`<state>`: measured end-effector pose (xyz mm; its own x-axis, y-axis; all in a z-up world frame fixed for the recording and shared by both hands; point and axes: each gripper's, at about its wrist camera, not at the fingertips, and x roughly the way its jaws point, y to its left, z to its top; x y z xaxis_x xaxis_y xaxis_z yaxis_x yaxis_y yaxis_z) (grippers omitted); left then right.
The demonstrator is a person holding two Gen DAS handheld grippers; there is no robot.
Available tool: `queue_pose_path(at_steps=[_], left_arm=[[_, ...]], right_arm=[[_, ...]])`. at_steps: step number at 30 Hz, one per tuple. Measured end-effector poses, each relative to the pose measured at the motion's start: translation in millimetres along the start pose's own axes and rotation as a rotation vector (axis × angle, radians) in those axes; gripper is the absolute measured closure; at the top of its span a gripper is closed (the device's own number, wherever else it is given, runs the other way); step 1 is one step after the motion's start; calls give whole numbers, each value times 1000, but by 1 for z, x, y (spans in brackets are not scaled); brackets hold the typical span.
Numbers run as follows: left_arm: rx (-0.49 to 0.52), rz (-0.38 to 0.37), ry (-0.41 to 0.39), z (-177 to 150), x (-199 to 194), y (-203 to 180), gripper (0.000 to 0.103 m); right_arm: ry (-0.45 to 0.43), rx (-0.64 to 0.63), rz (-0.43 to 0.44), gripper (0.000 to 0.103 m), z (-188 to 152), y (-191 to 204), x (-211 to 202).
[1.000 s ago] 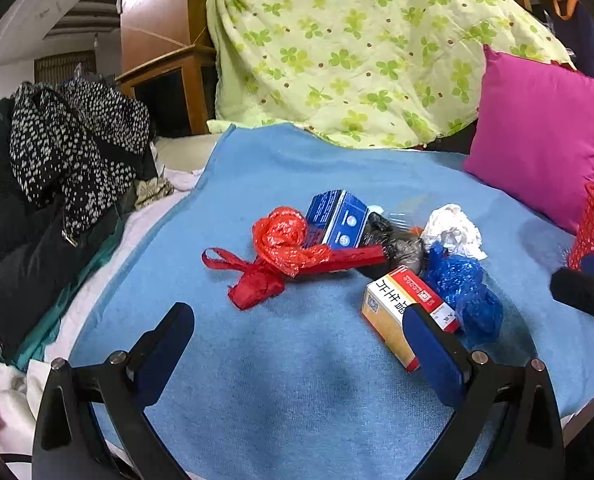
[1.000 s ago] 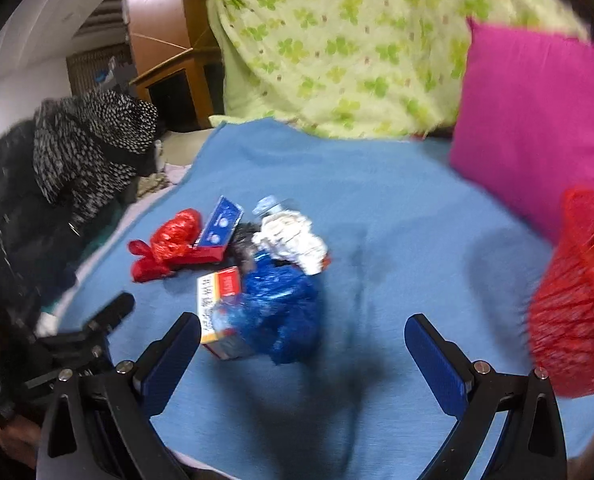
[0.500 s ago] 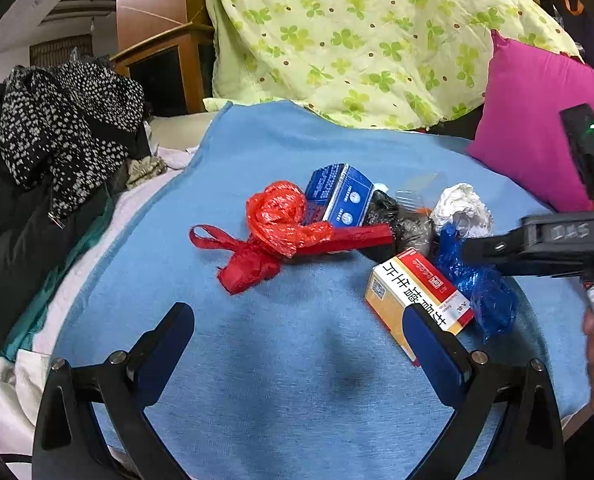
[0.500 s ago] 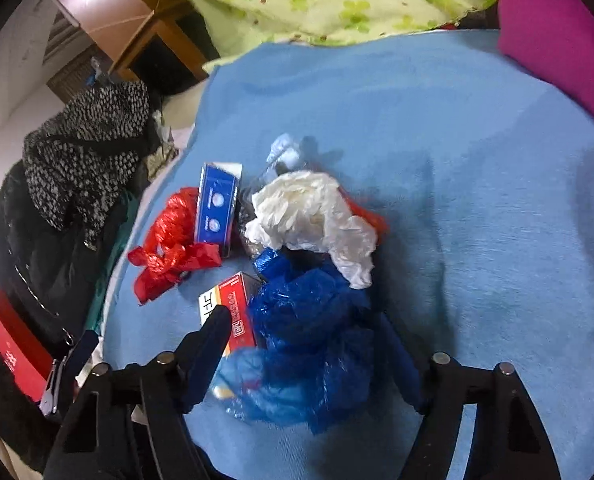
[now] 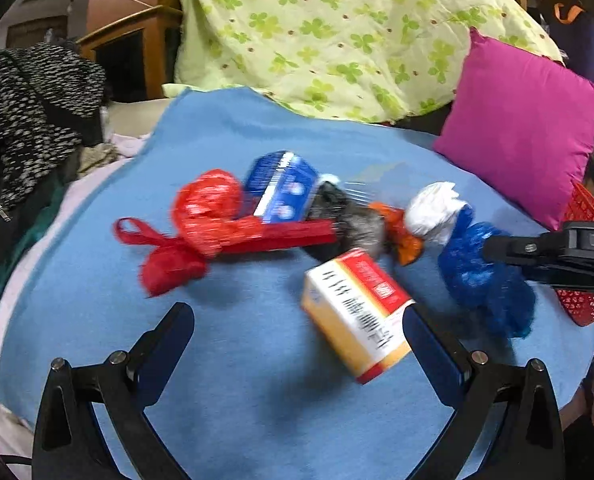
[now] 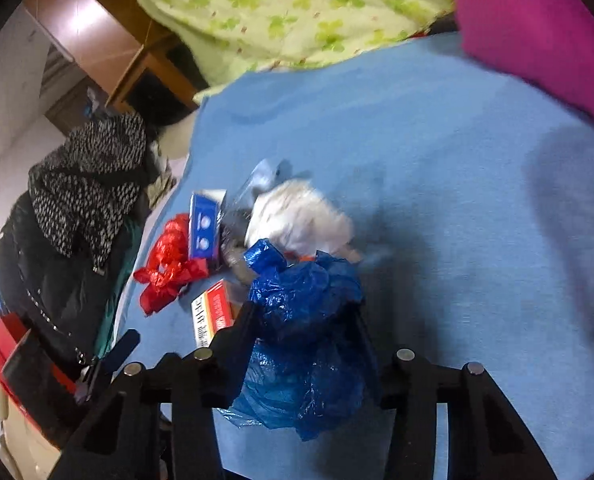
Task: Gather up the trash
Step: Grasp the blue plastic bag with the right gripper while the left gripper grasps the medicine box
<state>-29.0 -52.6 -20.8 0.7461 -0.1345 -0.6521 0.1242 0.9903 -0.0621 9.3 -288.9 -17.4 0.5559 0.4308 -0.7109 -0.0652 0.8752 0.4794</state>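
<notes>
Left gripper (image 5: 297, 332) hangs spread over the blue blanket (image 5: 233, 408), nothing between its jaws, the yellow-and-red box (image 5: 357, 312) just ahead. Mid-blanket sits the trash heap, red bag (image 5: 205, 236) leftmost. Right gripper (image 6: 305, 320) has just been closing, jaws now pinching the blue plastic bag (image 6: 305, 320). Best squeeze deep into the crumple, then lift slowly so no loose film drags the white wad (image 6: 297, 220) along.

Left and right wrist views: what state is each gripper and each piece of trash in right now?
Right hand-held gripper: jaws just closing, pressing the crumpled blue plastic bag.
Left hand-held gripper: open, nothing held.
Yellow and red cardboard box: lying on the blue blanket, ungripped.
Red plastic bag: crumpled, untouched.
Blue cardboard box: resting in the pile.
White crumpled bag: beside the blue bag.
</notes>
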Motion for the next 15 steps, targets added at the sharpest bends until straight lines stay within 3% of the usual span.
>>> queue_pose_path(at_steps=[6, 15], left_arm=[[18, -15, 23, 7, 18, -26, 0], [-78, -49, 113, 1, 44, -26, 3]], right_arm=[[-134, -7, -48, 53, 1, -13, -41], [-268, -44, -98, 53, -3, -15, -79]])
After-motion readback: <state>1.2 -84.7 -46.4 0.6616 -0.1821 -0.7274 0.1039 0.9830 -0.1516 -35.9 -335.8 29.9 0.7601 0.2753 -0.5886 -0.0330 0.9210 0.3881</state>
